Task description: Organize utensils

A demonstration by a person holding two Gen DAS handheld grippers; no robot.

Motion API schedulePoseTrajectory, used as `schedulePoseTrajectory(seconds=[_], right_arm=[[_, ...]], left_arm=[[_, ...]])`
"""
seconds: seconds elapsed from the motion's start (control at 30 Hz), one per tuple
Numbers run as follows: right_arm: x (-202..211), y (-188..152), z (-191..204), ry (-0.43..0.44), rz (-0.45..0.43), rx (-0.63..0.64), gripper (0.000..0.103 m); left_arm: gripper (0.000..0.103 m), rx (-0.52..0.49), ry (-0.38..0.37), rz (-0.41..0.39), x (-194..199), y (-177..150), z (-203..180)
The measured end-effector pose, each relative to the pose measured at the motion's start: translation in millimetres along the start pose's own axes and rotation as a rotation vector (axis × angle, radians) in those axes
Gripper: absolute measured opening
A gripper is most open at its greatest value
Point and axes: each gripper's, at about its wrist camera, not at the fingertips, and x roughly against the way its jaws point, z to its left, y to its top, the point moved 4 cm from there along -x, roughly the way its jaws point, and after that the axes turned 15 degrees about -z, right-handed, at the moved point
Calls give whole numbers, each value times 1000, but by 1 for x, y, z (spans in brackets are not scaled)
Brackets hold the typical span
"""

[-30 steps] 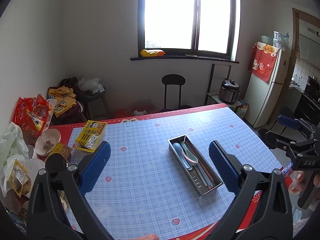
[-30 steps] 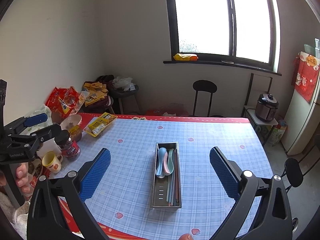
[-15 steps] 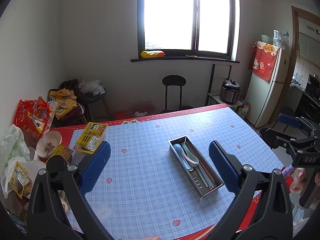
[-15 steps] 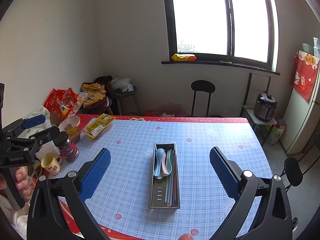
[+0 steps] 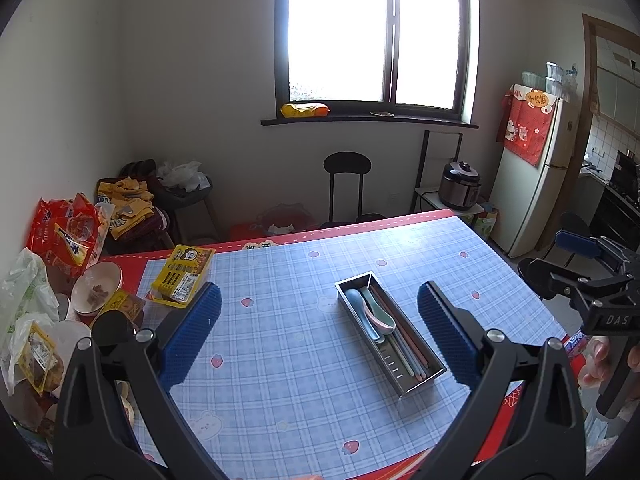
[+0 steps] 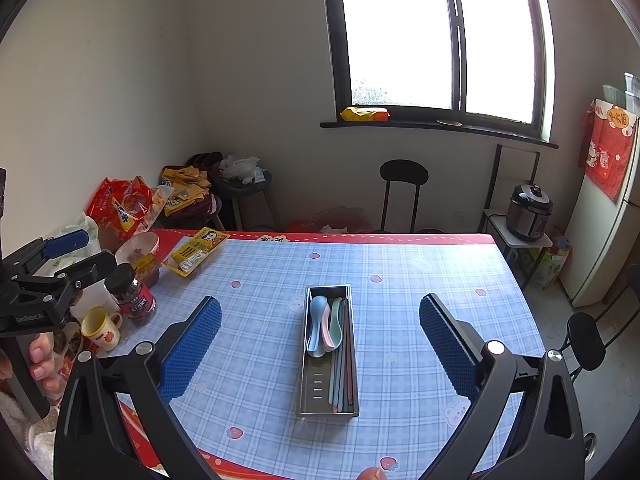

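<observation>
I have both grippers raised above the near edge of the table (image 6: pixel 420 264), which wears a blue plaid cloth (image 5: pixel 280 340) with a red border. My left gripper (image 5: pixel 318 332) has its blue-padded fingers (image 5: pixel 192 332) spread wide with nothing between them; my right gripper (image 6: pixel 320 344) is spread just as wide and also empty. From the right wrist view the left gripper shows at the left edge, a hand (image 6: pixel 40 364) wrapped around its handle; from the left wrist view the right gripper sits at the right edge, fingertips (image 5: pixel 596 360) showing behind it.

The steel utensil tray (image 6: pixel 308 400) lies on the cloth near the middle of the table, apart from both grippers. Inside it, at the far end, rest a blue spoon (image 6: pixel 317 320), a pink spoon (image 6: pixel 328 330) and a pale green spoon (image 6: pixel 337 322), overlapping each other. Chopsticks (image 6: pixel 344 376) in pastel colours lie lengthwise along the tray's right side.

At the table's left edge stand a dark-lidded jar (image 6: pixel 132 294), a yellow mug (image 6: pixel 100 328), a bowl (image 6: pixel 138 248) and a yellow snack packet (image 6: pixel 198 251), well apart from the tray.
</observation>
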Motion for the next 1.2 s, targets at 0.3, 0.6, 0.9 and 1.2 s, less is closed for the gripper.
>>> schedulePoseTrajectory(seconds=[0.3,0.6,0.9,1.2], right_arm=[[2,-1,0,-11,1,-2,97],[2,-3,-2,-26,8,2,97],[1,-3,-2,-27,9,4,97],[1,-3,-3,-33,10,12,97]], left_arm=[[97,-5,3,3,1,-2,1],[97,-20,15,7,0,-4,0],[97,-21,15,9,2,-4,-1],[97,-26,16,9,2,-5,-1]])
